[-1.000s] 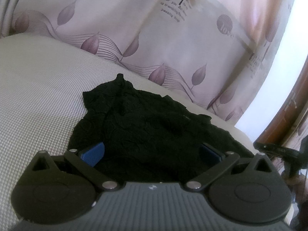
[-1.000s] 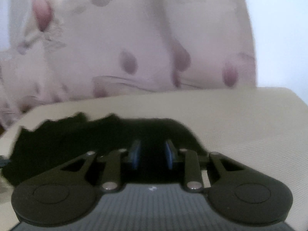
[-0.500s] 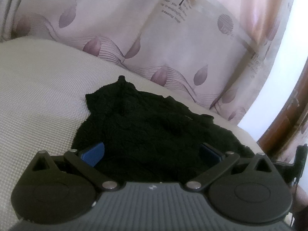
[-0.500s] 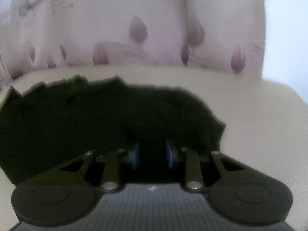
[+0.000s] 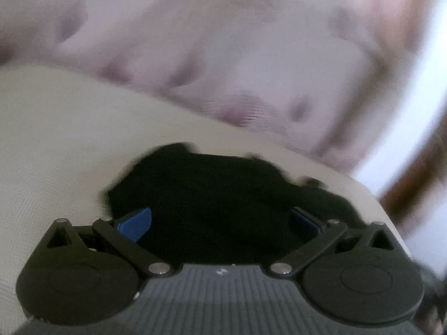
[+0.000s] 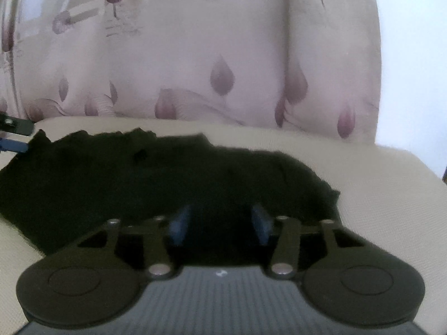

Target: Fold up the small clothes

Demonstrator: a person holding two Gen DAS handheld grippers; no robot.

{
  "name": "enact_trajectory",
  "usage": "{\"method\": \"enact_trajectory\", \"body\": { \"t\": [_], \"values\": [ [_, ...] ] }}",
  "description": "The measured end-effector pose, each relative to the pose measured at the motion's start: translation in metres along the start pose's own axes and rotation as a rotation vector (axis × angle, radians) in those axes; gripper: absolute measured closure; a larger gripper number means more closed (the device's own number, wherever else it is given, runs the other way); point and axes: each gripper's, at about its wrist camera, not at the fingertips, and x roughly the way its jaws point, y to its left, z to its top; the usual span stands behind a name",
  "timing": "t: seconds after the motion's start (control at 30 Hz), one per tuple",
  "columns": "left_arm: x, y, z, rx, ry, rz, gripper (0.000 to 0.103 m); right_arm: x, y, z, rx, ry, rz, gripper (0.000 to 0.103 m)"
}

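Leaf-printed curtain [image 6: 195,55] hangs behind a beige cushioned surface [image 5: 56,139]. Between and just ahead of both jaws lies the black garment [image 6: 139,178], rumpled, no clean fold showing. My left gripper [image 5: 220,220] is spread wide; my right gripper [image 6: 220,220] is part open, holding nothing. Folding looks barely begun.
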Motion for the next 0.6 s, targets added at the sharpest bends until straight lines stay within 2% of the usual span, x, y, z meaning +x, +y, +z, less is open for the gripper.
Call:
{"method": "enact_trajectory", "body": {
  "t": [0.03, 0.1, 0.17, 0.23, 0.37, 0.43, 0.53, 0.6],
  "values": [
    [0.002, 0.015, 0.003, -0.063, 0.002, -0.004, 0.01, 0.001, -0.002, 0.001, 0.012, 0.009, 0.006, 0.051],
    [-0.01, 0.03, 0.006, -0.15, -0.021, -0.066, 0.008, 0.007, -0.007, 0.002, 0.034, 0.025, -0.004, 0.047],
    [-0.031, 0.021, 0.007, -0.07, -0.072, -0.016, 0.001, 0.007, -0.005, 0.001, 0.025, 0.023, -0.009, 0.045],
    [-0.05, 0.01, 0.006, 0.026, -0.105, 0.017, 0.0, 0.005, -0.002, -0.001, 0.01, 0.007, -0.02, 0.042],
    [-0.06, -0.006, 0.003, 0.123, -0.061, 0.063, 0.0, -0.014, -0.006, -0.005, 0.044, -0.094, -0.038, 0.03],
    [-0.058, -0.01, 0.001, 0.147, -0.041, 0.096, 0.0, -0.022, -0.011, -0.006, 0.075, -0.136, -0.049, 0.02],
    [-0.051, -0.016, 0.002, 0.158, -0.027, 0.145, 0.0, -0.024, -0.016, -0.006, 0.094, -0.149, -0.033, 0.01],
    [-0.05, -0.02, 0.0, 0.177, -0.021, 0.174, 0.0, -0.023, -0.016, -0.006, 0.094, -0.14, -0.033, 0.006]
  ]
}}
